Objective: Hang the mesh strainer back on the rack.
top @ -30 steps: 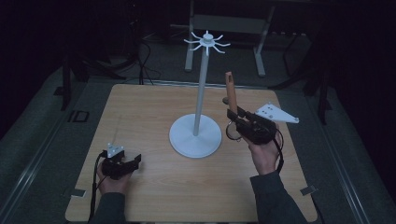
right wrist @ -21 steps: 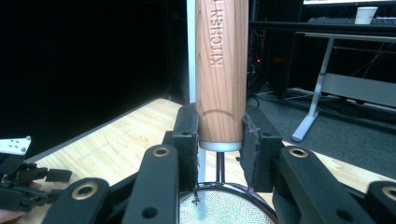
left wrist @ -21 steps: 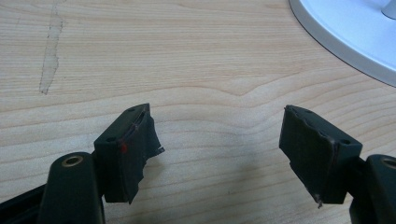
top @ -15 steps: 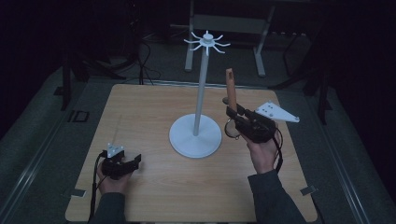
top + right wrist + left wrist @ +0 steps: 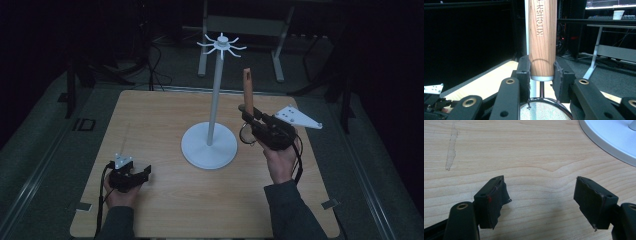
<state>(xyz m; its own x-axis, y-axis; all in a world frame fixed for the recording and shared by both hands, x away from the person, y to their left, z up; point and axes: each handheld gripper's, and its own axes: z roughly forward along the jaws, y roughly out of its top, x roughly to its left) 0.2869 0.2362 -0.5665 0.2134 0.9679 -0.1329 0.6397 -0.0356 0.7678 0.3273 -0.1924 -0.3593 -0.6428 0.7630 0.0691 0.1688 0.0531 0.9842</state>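
Strainer (image 5: 246,131) with a wooden handle (image 5: 542,37) stands upright just right of the white hook stand (image 5: 216,100), its mesh bowl (image 5: 541,110) down and its long axis vertical, alongside the stand's pole. Right gripper (image 5: 248,116) is clamped on the handle's lower end, just above the metal collar. High on the stand, the hook crown (image 5: 221,45) sits up-left of the handle tip; likely the strainer must rise toward it. Left gripper (image 5: 131,176), jaws apart and empty, rests well down-left of the stand's base.

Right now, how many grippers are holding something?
1. The right gripper, right of the white stand, is clamped on the strainer's wooden handle. The left gripper sits open over the table's near-left part.
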